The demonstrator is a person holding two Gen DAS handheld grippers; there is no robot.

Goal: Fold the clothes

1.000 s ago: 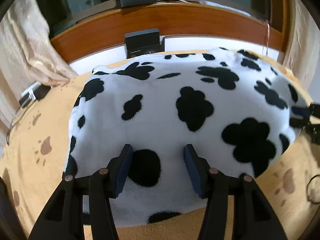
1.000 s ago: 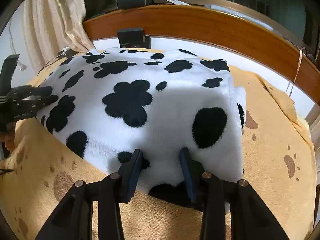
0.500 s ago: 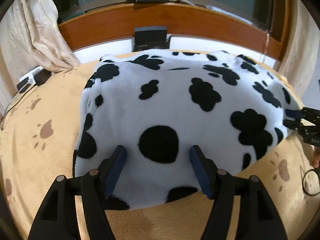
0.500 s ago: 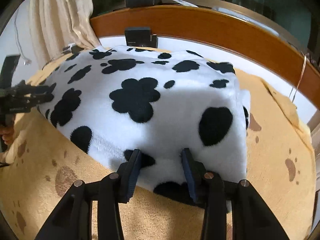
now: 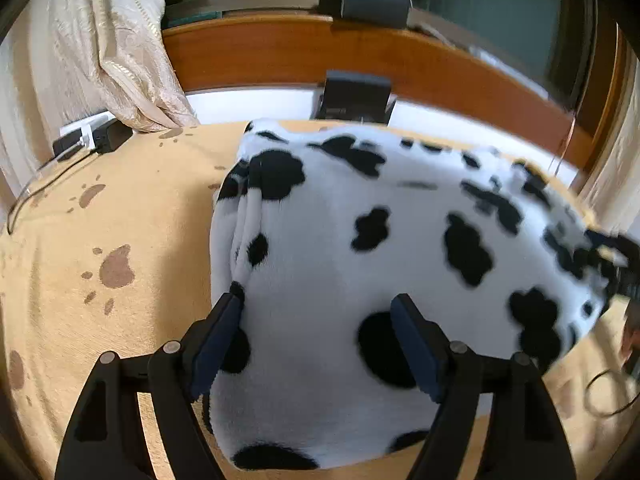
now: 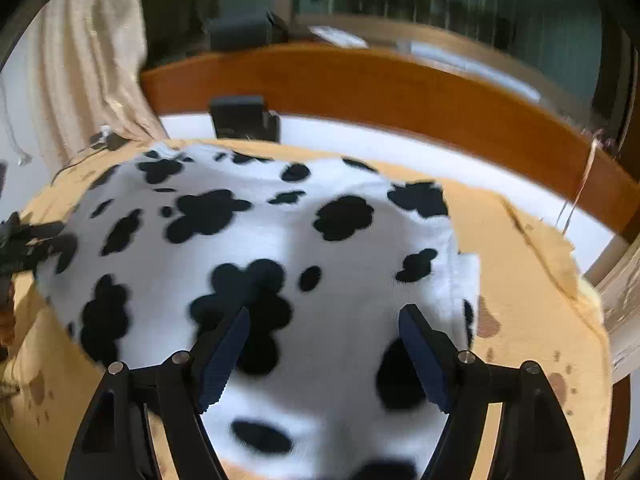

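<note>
A white fleece garment with black cow spots [image 5: 360, 264] lies folded on a tan paw-print blanket [image 5: 132, 208]; stacked layers show along its left edge. My left gripper [image 5: 318, 320] hovers over the garment's near-left corner. Its jaws are opening, with fleece under the gap and no pad pressing on it. My right gripper [image 6: 324, 336] is over the near-right part of the garment [image 6: 280, 248], jaws also opening wide, the fabric lying loose beneath. Each gripper shows blurred at the other view's edge: the right gripper [image 5: 616, 256] and the left gripper [image 6: 24, 240].
A wooden headboard [image 5: 280, 52] runs across the back with a black box [image 5: 356, 92] before it. A cream curtain [image 5: 100, 48] hangs at the left above a plug and cable [image 5: 92, 136]. A thin cable loop [image 5: 608, 396] lies at the right. Tan blanket surrounds the garment.
Both grippers' jaws have spread wide and let the fleece go. The left gripper has shifted toward the garment's left edge; the right has drawn back and risen slightly.
</note>
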